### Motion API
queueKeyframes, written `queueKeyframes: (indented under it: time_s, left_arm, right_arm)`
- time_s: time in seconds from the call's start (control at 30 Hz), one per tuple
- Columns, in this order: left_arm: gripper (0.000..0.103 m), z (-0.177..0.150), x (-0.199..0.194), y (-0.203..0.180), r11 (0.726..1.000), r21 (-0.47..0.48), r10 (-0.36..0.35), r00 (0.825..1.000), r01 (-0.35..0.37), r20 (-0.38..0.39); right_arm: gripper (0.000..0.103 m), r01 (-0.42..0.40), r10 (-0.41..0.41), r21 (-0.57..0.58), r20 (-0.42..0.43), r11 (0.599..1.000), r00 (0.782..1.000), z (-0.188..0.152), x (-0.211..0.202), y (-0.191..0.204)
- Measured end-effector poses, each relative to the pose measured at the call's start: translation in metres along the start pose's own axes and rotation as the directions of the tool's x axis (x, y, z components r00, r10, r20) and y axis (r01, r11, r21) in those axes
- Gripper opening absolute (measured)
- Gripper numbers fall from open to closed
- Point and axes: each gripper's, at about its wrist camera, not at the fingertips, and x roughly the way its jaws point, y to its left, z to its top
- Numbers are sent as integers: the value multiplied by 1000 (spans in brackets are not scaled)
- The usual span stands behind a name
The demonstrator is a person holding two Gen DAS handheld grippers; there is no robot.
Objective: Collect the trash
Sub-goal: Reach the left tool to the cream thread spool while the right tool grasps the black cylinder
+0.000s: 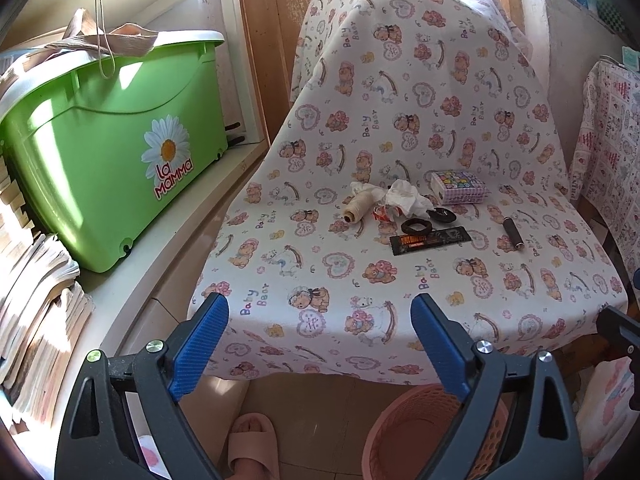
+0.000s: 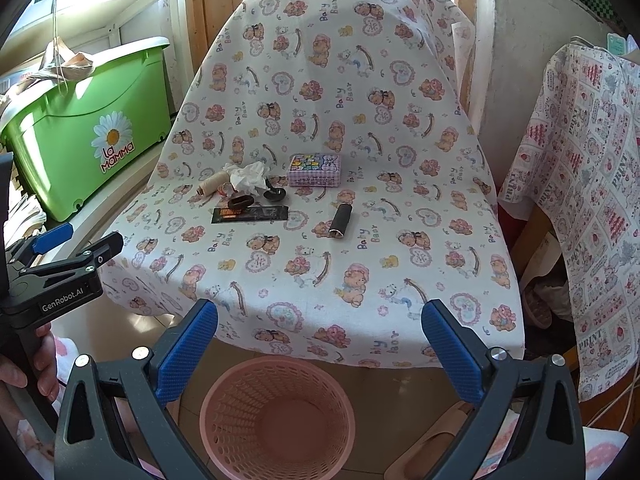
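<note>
On a chair draped in a bear-print cloth lie crumpled white tissue, a black wrapper, a thread spool, black rings, a small dark tube and a pink printed box. A pink mesh bin stands on the floor in front of the chair. My left gripper and right gripper are open and empty, over the chair's front edge. The left gripper also shows at the left of the right wrist view.
A green "La Mamma" tub sits on a white shelf at left, beside stacked papers. Another printed cloth hangs at right. A foot in a pink slipper is on the floor.
</note>
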Motion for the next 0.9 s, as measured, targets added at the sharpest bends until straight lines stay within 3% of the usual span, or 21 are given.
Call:
queueKeyframes:
  time_s: [0.1,0.27,0.47,0.5,0.57,0.7,0.77,0.9]
  left_arm:
    - [92,6,1,-1,998,-3,-65,998,65,-13]
    - [87,41,10,3,997,26,-75,994,77,-74]
    - [87,87,22,8,995,47,-89,994,92,-67]
    - [85,90,29,8,995,42,-92,993,95,-78]
    - [70,92,47,10,993,22,-113,985,117,-130]
    - [66,84,78,13,988,-17,-154,971,154,-181]
    - [56,81,94,15,985,-41,-171,962,166,-214]
    - [50,87,119,14,984,-55,-180,957,172,-227]
  right_arm:
    - [103,4,-4,14,9,1000,1000,1,1,-2]
    - [85,42,-42,-18,-13,999,999,20,11,-3]
    - [76,-24,24,-20,-27,999,999,60,22,-13]
    - [73,-38,37,-23,-33,999,999,66,27,-15]
    - [67,-39,37,-35,-52,999,998,75,39,-18]
    - [55,-35,35,3,-109,999,993,83,70,-29]
    - [54,-33,37,28,-127,999,991,83,86,-34]
    - [50,-6,15,62,-142,998,990,78,112,-40]
